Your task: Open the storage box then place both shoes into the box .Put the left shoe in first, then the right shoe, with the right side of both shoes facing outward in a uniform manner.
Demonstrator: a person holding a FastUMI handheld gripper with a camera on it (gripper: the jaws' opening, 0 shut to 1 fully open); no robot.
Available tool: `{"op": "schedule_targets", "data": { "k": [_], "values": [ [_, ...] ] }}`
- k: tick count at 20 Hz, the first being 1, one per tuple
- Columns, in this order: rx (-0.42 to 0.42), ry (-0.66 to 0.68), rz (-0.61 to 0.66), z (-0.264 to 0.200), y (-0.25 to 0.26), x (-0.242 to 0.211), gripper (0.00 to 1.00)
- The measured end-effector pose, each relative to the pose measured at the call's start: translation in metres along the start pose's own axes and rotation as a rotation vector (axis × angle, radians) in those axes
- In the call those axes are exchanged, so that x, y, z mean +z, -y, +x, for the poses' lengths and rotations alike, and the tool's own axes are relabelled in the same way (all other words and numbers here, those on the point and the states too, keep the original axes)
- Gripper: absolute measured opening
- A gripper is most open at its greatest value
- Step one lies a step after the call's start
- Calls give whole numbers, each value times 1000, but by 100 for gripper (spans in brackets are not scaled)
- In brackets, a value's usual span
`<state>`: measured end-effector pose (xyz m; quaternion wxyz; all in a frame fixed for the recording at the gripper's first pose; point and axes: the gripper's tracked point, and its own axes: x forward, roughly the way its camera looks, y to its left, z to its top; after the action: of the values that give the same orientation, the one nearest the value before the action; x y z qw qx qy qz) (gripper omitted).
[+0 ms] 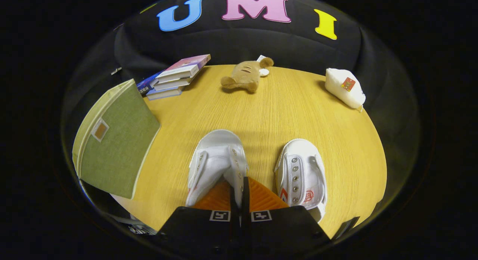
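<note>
Gripper view: tongs point(239, 191) pinch together on the inner side wall of the left shoe point(216, 159), right shoe point(301, 174) beside it on the counter point(261, 110); next comes a lift toward the green box point(115, 140), apparently open.

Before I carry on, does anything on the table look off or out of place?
Nothing damaged or spilled. The gripper is shut on the near shoe's side wall. The plush toy lies on its side, and the stack of books is fanned unevenly.
</note>
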<state>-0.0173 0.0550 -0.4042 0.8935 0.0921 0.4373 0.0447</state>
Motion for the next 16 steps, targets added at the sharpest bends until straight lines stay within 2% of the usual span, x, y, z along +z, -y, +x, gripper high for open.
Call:
{"op": "schedule_targets", "data": {
  "k": [7, 13, 16],
  "values": [
    [70, 49, 81, -70, -48, 73, 5],
    [185, 9, 156, -111, -135, 134, 5],
    [209, -40, 174, -118, -182, 149, 5]
  ]
}}
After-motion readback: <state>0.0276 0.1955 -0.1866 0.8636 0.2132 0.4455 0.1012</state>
